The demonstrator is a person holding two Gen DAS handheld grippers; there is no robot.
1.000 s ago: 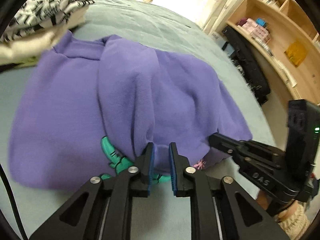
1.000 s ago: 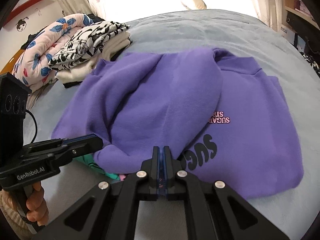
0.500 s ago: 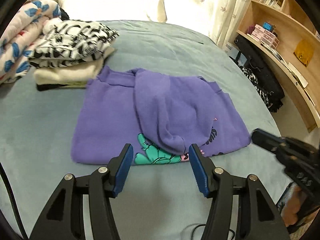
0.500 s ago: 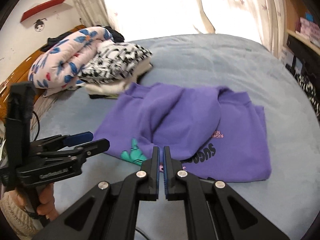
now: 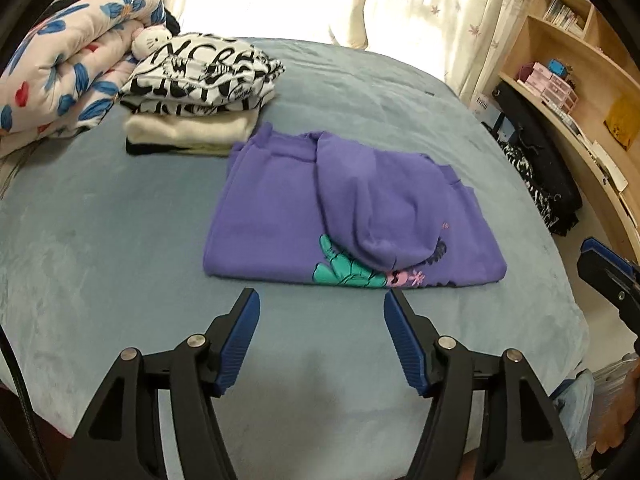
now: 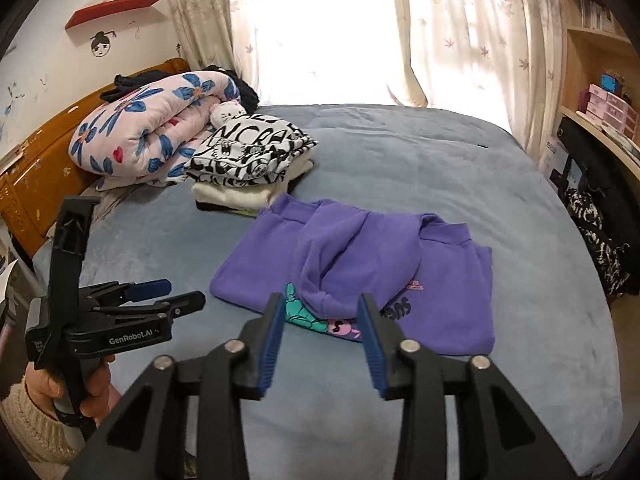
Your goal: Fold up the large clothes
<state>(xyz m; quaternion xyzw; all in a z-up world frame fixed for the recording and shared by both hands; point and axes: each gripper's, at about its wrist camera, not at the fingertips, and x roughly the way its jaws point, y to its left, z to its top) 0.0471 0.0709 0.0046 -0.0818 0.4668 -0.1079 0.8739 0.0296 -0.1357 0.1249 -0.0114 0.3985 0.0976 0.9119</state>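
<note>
A purple sweatshirt [image 5: 280, 216] lies folded on the blue-grey bed [image 5: 120, 248], a sleeve draped over its middle and a green and pink print showing at its near edge. It also shows in the right wrist view [image 6: 440, 280]. My left gripper [image 5: 320, 304] is open and empty, held back from the sweatshirt's near edge; it also shows in the right wrist view [image 6: 176, 294]. My right gripper [image 6: 320, 308] is open and empty, above the bed in front of the sweatshirt. Its tip shows at the right edge of the left wrist view [image 5: 600, 260].
A stack of folded clothes [image 5: 200, 92] with a black-and-white top sits behind the sweatshirt. A rolled floral quilt [image 5: 60, 76] lies at the far left. Wooden shelves [image 5: 580, 100] and dark bags [image 5: 540, 184] stand right of the bed. A curtained window [image 6: 320, 32] is behind.
Both grippers have let go of the sweatshirt, opened, and drawn back and up from it. The sweatshirt now lies still on the bed.
</note>
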